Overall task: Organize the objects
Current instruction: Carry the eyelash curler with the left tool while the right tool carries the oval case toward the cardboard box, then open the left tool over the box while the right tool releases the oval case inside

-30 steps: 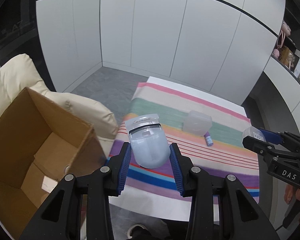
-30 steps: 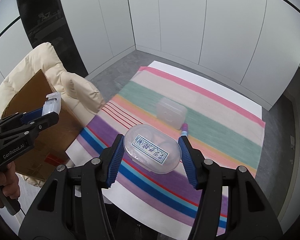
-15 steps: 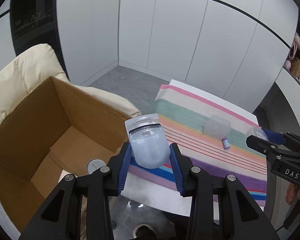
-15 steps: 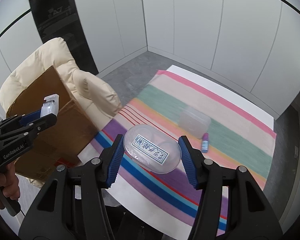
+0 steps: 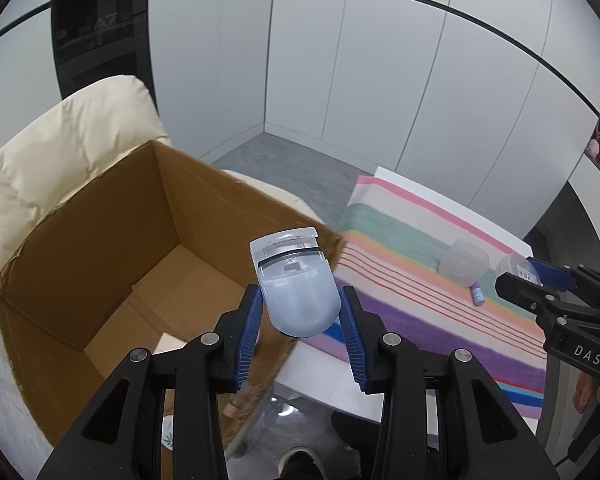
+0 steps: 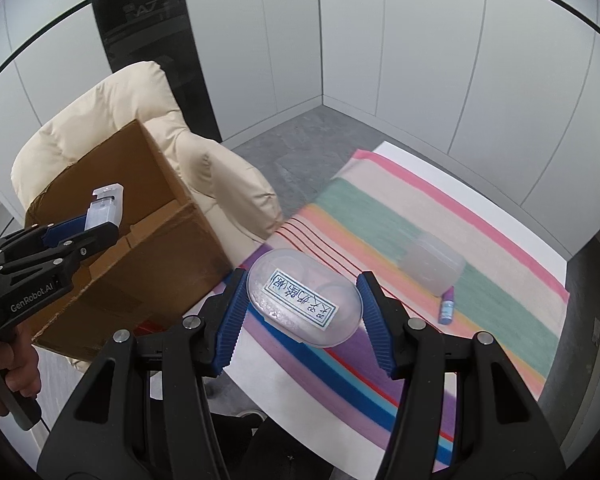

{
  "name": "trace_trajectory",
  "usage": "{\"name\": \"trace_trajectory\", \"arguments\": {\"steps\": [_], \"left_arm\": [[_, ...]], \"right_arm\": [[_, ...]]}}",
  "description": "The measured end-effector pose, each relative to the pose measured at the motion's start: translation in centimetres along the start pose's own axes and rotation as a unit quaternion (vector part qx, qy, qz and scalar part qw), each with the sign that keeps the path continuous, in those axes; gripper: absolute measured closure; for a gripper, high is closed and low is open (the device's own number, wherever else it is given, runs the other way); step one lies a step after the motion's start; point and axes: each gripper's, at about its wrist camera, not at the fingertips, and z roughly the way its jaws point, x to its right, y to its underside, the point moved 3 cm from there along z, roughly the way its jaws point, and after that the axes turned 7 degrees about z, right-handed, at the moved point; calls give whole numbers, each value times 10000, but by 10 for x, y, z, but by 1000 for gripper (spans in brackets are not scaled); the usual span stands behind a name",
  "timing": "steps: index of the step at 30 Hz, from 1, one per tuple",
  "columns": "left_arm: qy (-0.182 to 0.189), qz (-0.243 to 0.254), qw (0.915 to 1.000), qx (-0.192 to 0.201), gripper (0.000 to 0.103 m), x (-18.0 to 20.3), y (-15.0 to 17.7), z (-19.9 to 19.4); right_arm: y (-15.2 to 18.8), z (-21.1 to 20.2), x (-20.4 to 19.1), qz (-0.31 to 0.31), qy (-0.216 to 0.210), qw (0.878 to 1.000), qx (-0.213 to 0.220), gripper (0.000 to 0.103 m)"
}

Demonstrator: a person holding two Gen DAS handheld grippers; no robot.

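Note:
My left gripper (image 5: 301,318) is shut on a pale blue plastic clip-like item (image 5: 294,276), which hangs over the right rim of an open cardboard box (image 5: 100,240). The right wrist view shows the same left gripper (image 6: 100,222) above the box (image 6: 140,276). My right gripper (image 6: 303,314) is shut on an oval clear case with a blue-printed label (image 6: 300,294), held over the near left corner of the striped cloth (image 6: 380,216). On the cloth lie a clear square container (image 6: 432,268) and a small blue bottle (image 6: 446,308).
The box rests on a cream padded armchair (image 5: 60,152) just left of the table. White wall panels close in the far side, with grey floor between. A hand (image 6: 8,372) grips the left tool's handle. Flat items lie on the box floor (image 5: 168,344).
Both grippers have carried their objects leftward. The box now fills the left wrist view with the blue item over its rim, and the cloth has slid to the right in both views.

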Motion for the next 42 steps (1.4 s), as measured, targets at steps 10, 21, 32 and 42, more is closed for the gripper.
{"name": "trace_trajectory", "arguments": {"steps": [10, 21, 32, 42], "left_arm": [[-237, -165, 9996, -51, 63, -38, 13, -7], [-704, -98, 9973, 195, 51, -66, 25, -25], [-1367, -403, 9889, 422, 0, -109, 41, -55], [-1522, -722, 9850, 385, 0, -150, 57, -70]], "right_arm": [[-10, 5, -40, -263, -249, 9993, 8, 46], [-14, 9, -91, -645, -462, 9968, 40, 46], [-14, 15, -142, -972, -702, 9928, 30, 46], [-8, 23, -194, -1293, -987, 9867, -53, 46]]}}
